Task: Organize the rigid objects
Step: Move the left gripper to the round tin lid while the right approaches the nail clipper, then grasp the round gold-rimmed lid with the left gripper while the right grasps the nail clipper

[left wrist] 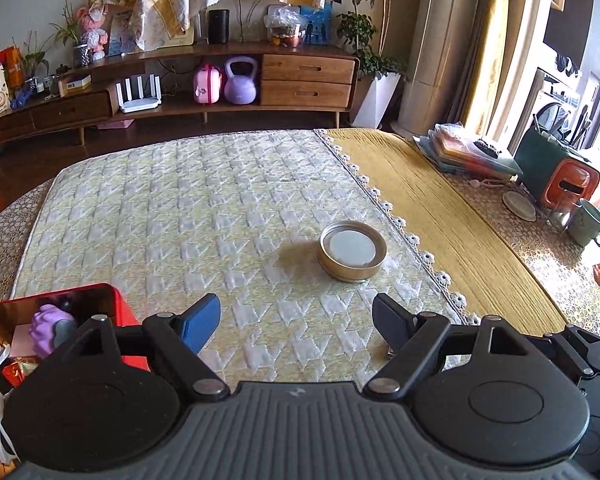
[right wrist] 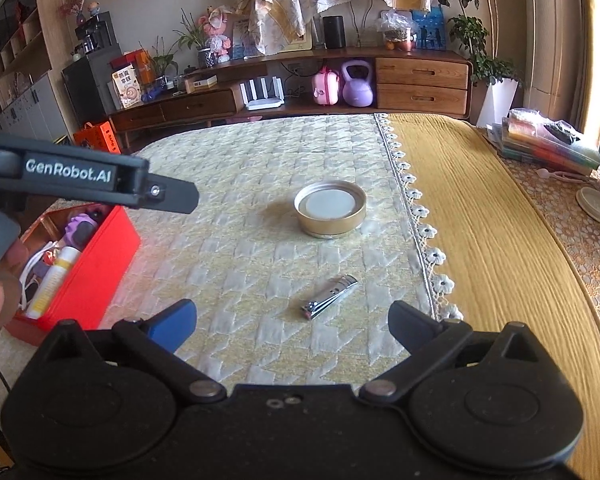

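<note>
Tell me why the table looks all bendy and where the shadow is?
Left wrist view: the fisheye lens curves the table edge, and the round lid casts a soft shadow leftward. Right wrist view: window light brightens the right side; the nail clipper glints.

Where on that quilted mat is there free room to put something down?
The broad far stretch of the quilted mat beyond the gold lid is bare, as is the patch between the lid and the red box. Near the nail clipper it is tighter. The box itself is crowded.

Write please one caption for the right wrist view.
Open right gripper above a nail clipper, gold lid beyond, red box at left.
</note>
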Available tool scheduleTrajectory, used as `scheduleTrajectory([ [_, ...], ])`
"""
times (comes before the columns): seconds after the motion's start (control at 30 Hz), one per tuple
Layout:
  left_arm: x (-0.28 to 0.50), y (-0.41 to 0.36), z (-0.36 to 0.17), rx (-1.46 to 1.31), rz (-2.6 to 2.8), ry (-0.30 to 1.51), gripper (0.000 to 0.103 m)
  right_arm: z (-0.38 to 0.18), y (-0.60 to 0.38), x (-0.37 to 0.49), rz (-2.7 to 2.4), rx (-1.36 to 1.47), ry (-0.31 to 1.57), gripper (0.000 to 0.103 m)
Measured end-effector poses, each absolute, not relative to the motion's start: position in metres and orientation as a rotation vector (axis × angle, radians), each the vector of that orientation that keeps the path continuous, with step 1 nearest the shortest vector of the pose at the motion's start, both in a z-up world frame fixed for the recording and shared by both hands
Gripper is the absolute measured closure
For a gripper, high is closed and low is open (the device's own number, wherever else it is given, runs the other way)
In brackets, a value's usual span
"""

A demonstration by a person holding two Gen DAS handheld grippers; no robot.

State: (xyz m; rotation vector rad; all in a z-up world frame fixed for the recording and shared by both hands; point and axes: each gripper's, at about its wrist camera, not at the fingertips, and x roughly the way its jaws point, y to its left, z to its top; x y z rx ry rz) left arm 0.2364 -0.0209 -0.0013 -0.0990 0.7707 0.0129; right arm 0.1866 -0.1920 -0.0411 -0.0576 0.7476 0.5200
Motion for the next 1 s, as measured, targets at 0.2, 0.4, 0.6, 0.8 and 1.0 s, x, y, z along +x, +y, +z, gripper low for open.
scheduleTrajectory([
  [0.2, 0.27, -0.037, -0.012, -0.063, -0.004, 0.783, 0.02, -0.061, -0.178, 0.205, 0.51, -0.101, 0.746, 0.007],
  [0.4, 0.3, -0.05, -0.029, -0.024, -0.001, 0.809, 0.02, -0.079, -0.164, 0.221, 0.508, -0.158, 0.756, 0.016],
  [0.6, 0.327, -0.062, -0.044, -0.026, -0.034, 0.828, 0.02, -0.087, -0.158, 0.232, 0.501, -0.192, 0.755, 0.02],
  [0.8, 0.351, -0.071, -0.058, -0.048, -0.088, 0.856, 0.02, -0.092, -0.157, 0.237, 0.529, -0.206, 0.771, 0.023],
  [1.0, 0.37, -0.082, -0.073, -0.029, -0.122, 0.892, 0.02, -0.094, -0.157, 0.238, 0.553, -0.23, 0.761, 0.023],
])
